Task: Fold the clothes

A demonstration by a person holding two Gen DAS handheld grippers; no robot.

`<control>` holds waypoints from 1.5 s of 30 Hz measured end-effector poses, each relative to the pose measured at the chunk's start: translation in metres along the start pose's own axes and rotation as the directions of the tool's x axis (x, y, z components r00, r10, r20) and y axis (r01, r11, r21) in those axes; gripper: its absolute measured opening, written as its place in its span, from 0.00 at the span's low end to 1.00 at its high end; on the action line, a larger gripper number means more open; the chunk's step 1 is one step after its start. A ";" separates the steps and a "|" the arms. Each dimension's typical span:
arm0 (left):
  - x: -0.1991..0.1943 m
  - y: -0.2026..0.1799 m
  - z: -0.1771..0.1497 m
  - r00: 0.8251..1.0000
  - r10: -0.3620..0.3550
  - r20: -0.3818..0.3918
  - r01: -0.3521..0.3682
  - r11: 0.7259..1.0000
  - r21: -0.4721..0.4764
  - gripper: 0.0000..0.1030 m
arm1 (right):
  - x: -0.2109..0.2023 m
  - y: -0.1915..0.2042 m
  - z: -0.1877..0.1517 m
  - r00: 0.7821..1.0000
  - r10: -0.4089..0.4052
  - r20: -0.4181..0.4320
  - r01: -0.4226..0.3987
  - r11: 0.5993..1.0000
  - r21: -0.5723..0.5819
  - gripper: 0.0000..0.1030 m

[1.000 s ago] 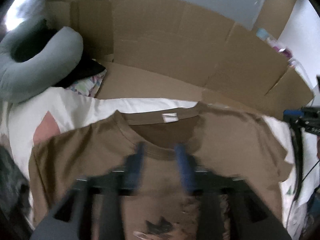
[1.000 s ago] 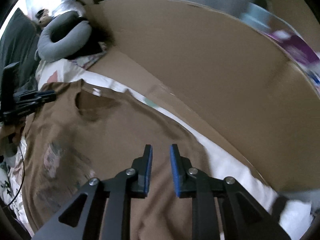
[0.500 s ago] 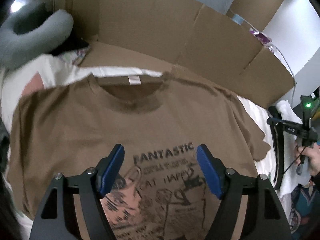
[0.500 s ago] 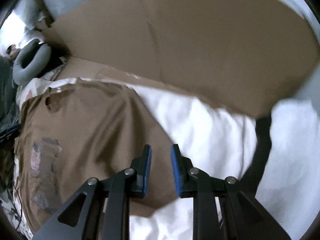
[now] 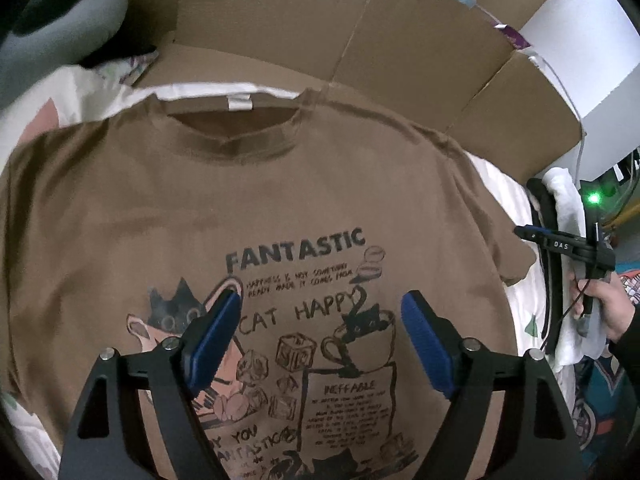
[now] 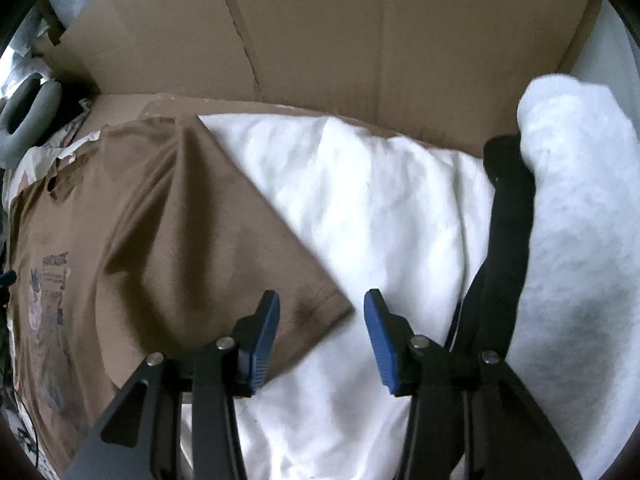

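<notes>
A brown T-shirt with a black cat print lies flat, front up, collar toward the cardboard. My left gripper hovers over the printed chest, its jaws opening wide with only the flat cloth far below them. In the right wrist view the shirt's right sleeve spreads over white bedding, its corner just ahead of my right gripper. That gripper's jaws are opening and its pads press on nothing. The right gripper also shows at the left wrist view's right edge, held by a hand.
Flattened cardboard stands behind the shirt like a wall. A grey neck pillow lies at the far left. White bedding lies under and right of the shirt, with a black strap and a white bundle at the right.
The left gripper drew back from the collar to above the print and opened wide. The right gripper swung right from the shirt's body to the sleeve corner and opened from nearly shut.
</notes>
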State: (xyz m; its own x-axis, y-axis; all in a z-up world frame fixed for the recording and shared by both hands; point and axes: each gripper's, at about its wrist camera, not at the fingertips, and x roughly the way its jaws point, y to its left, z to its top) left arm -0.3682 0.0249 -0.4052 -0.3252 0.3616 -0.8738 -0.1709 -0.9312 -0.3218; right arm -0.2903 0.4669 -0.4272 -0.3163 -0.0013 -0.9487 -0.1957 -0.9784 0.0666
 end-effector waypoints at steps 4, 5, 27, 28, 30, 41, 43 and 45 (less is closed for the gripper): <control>0.006 0.002 -0.009 1.000 -0.006 -0.025 0.005 1.000 -0.017 0.80 | 0.008 0.002 -0.002 1.000 0.007 -0.020 -0.006 1.000 0.007 0.30; 0.007 0.002 -0.010 1.000 -0.009 -0.029 0.008 1.000 -0.017 0.80 | 0.010 0.002 -0.002 1.000 0.005 -0.024 -0.005 1.000 0.006 0.24; 0.007 -0.009 -0.005 0.998 -0.020 -0.055 0.020 1.000 -0.012 0.81 | -0.032 -0.019 0.044 0.983 -0.172 0.071 0.175 0.984 -0.042 0.05; 0.007 -0.010 -0.005 0.998 -0.019 -0.056 0.019 1.000 -0.010 0.81 | -0.032 -0.022 0.046 0.981 -0.181 0.070 0.184 0.982 -0.042 0.05; 0.007 -0.012 -0.006 0.998 -0.018 -0.056 0.018 1.000 -0.007 0.81 | -0.032 -0.025 0.052 0.977 -0.201 0.070 0.204 0.978 -0.042 0.04; 0.008 -0.014 -0.011 0.998 -0.022 -0.057 0.021 1.000 -0.003 0.81 | -0.016 -0.030 0.081 0.953 -0.301 0.034 0.303 0.951 -0.056 0.04; 0.010 -0.016 -0.011 0.998 -0.023 -0.060 0.023 1.000 0.002 0.81 | -0.009 -0.029 0.082 0.945 -0.326 0.016 0.327 0.943 -0.068 0.04; 0.011 -0.016 -0.011 0.998 -0.025 -0.061 0.026 1.000 0.005 0.81 | -0.001 -0.027 0.083 0.937 -0.350 -0.004 0.348 0.934 -0.080 0.04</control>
State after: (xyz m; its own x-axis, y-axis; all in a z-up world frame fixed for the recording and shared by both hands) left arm -0.3590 0.0437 -0.4135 -0.2630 0.3817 -0.8861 -0.1834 -0.9214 -0.3425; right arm -0.3622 0.5103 -0.4023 -0.2242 0.3399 -0.9133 -0.2189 -0.9308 -0.2927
